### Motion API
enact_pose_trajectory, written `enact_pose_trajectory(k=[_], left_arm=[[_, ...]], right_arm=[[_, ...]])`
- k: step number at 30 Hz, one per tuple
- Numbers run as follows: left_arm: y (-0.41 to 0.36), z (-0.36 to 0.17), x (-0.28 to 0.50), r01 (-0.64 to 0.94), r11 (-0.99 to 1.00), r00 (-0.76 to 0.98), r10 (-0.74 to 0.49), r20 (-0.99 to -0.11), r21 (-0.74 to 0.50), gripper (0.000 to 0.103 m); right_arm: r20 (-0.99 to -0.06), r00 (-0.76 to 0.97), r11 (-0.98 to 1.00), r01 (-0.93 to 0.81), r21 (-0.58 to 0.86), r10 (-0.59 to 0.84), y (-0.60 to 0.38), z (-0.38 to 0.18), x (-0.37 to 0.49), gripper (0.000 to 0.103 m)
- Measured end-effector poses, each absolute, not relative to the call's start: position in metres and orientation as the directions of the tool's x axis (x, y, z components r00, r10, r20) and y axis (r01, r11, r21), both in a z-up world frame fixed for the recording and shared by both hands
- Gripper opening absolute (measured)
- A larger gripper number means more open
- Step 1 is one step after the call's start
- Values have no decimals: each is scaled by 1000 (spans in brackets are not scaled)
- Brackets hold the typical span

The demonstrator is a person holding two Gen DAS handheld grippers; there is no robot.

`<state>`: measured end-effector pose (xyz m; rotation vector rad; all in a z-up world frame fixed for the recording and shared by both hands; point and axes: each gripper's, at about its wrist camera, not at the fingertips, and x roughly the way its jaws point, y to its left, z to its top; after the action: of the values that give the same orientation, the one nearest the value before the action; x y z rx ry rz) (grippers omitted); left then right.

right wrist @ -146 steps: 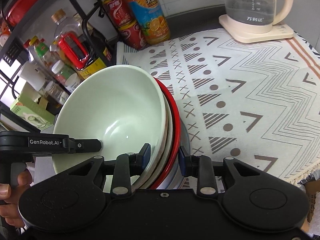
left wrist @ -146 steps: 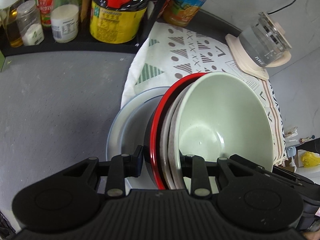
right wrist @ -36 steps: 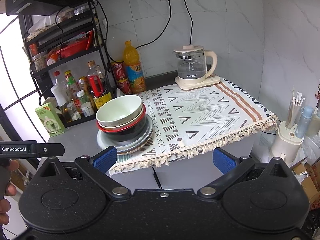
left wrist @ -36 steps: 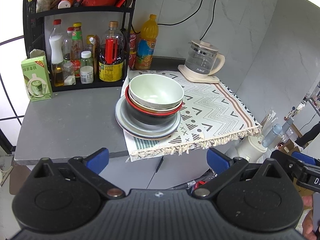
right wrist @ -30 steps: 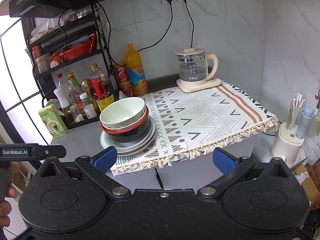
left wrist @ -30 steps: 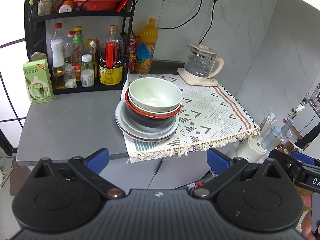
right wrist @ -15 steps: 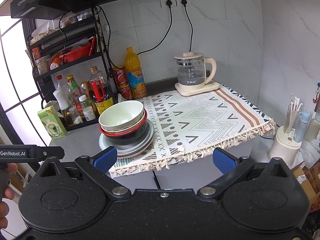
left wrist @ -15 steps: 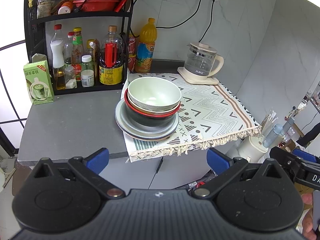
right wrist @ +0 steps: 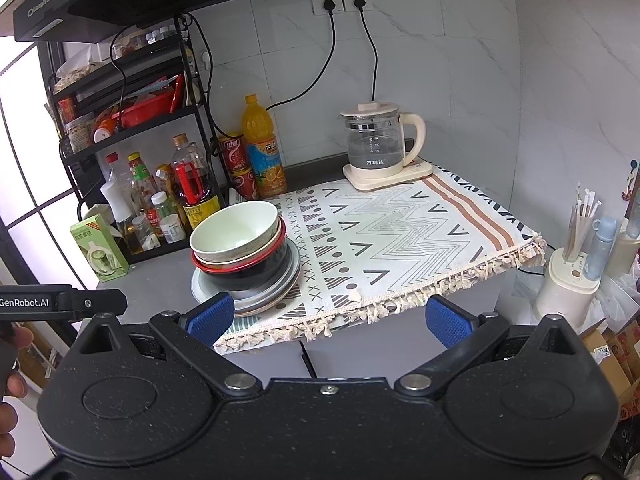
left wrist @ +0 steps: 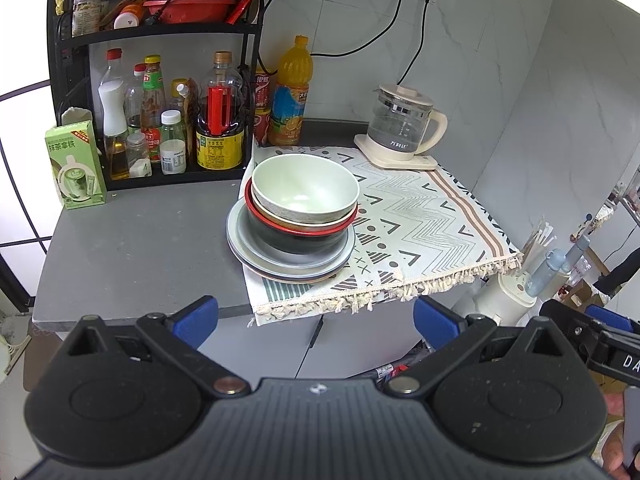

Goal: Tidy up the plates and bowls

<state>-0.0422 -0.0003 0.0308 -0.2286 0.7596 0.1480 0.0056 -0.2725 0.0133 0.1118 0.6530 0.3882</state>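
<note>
Bowls (left wrist: 305,188) sit stacked on plates (left wrist: 256,256) (both grippers spread wide).

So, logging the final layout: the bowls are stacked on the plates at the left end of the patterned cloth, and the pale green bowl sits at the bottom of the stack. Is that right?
Not quite. The pale green bowl sits at the top of the stack, nested above the red-rimmed black bowl, as the left wrist view shows. The rest holds: the bowls rest on the plates at the left end of the patterned cloth.
</note>
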Motion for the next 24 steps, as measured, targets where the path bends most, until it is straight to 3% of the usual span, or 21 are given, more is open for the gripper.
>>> enact_pose_trajectory(k=[24], left_arm=[[2, 31, -42, -222, 963, 709, 52, -703, -153, 103]], right_arm=[[-575, 716, 918, -317, 239, 397, -271, 12, 4, 103]])
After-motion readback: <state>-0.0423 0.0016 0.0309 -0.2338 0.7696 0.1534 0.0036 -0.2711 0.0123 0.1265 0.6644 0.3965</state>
